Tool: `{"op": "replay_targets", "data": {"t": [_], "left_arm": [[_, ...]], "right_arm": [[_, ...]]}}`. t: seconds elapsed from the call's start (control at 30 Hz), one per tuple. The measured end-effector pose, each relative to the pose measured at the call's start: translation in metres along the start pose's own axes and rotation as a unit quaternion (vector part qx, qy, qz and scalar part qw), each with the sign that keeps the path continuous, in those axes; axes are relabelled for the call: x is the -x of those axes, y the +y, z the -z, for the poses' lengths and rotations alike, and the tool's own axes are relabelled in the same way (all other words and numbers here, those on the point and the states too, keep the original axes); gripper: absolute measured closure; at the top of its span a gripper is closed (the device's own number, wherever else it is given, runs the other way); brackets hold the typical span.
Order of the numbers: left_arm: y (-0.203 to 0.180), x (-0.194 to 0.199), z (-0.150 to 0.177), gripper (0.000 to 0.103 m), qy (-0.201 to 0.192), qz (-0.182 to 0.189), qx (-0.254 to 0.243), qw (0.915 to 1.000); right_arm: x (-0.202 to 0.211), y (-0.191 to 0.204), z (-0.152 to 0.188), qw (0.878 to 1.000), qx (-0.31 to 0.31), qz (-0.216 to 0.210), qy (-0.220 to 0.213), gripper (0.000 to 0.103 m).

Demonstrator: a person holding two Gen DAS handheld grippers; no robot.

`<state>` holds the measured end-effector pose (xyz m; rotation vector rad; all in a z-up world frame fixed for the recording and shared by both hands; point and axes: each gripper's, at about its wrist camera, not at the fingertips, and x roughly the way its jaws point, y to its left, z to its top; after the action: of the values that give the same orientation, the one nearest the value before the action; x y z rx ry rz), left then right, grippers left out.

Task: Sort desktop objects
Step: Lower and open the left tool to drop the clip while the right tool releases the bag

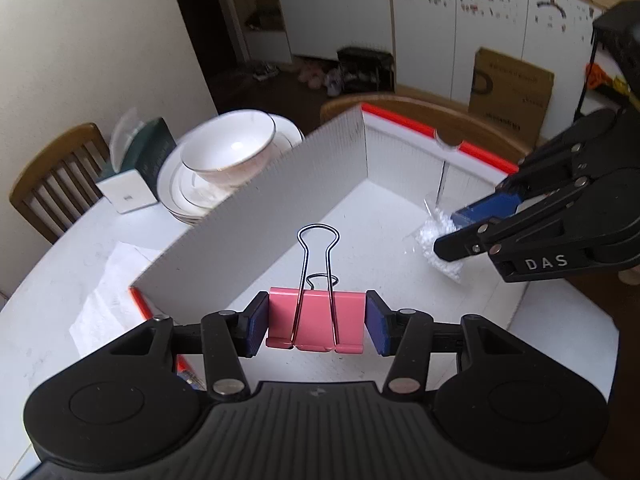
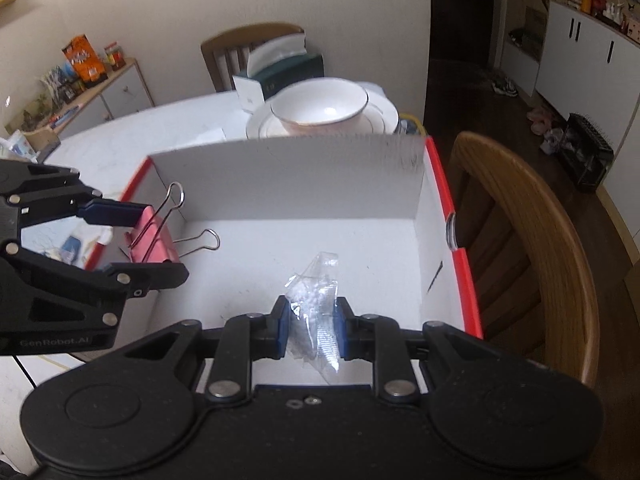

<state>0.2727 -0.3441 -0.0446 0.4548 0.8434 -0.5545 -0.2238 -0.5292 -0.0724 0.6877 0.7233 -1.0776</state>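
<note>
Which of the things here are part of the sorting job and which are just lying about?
Part of the job:
- pink binder clip, held by the left gripper
- clear plastic bag, held by the right gripper
- white box, beneath both

Just lying about:
- bowl on stacked plates
- wooden chair
- small white carton

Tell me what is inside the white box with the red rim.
The white box has nothing resting on its visible floor. The left gripper holds a pink binder clip over it, the right gripper a clear plastic bag. The near floor is hidden by the grippers.
</note>
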Motion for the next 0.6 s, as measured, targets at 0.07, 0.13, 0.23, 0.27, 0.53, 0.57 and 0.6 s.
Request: {"op": "replay_targets", "data": {"t": [0.07, 0.13, 0.23, 0.27, 0.53, 0.57, 0.6], "left_arm": [[0.0, -0.01, -0.001, 0.054, 0.011, 0.003, -0.001, 0.9999], [0.0, -0.018, -0.001, 0.054, 0.021, 0.006, -0.004, 0.9998], [0.0, -0.031, 0.0, 0.054, 0.039, 0.011, -0.005, 0.9992], [0.0, -0.035, 0.0, 0.054, 0.047, 0.013, -0.005, 0.9988], [0.003, -0.057, 0.006, 0.054, 0.086, 0.028, -0.002, 0.9959], [0.003, -0.058, 0.006, 0.054, 0.089, 0.028, -0.003, 0.9956], [0.003, -0.06, 0.006, 0.054, 0.092, 0.028, -0.004, 0.9953]], "right_arm": [[-0.003, 0.002, 0.0, 1.0, 0.014, 0.0, -0.001, 0.082], [-0.008, 0.003, -0.003, 1.0, 0.022, -0.002, 0.007, 0.082], [-0.018, 0.006, -0.007, 0.999, 0.037, 0.004, 0.024, 0.082], [-0.021, 0.007, -0.008, 0.999, 0.04, 0.005, 0.032, 0.082], [-0.043, 0.012, -0.009, 0.996, 0.059, 0.01, 0.074, 0.082], [-0.045, 0.012, -0.009, 0.995, 0.058, 0.012, 0.076, 0.082], [-0.048, 0.012, -0.009, 0.995, 0.058, 0.013, 0.077, 0.082]]}}
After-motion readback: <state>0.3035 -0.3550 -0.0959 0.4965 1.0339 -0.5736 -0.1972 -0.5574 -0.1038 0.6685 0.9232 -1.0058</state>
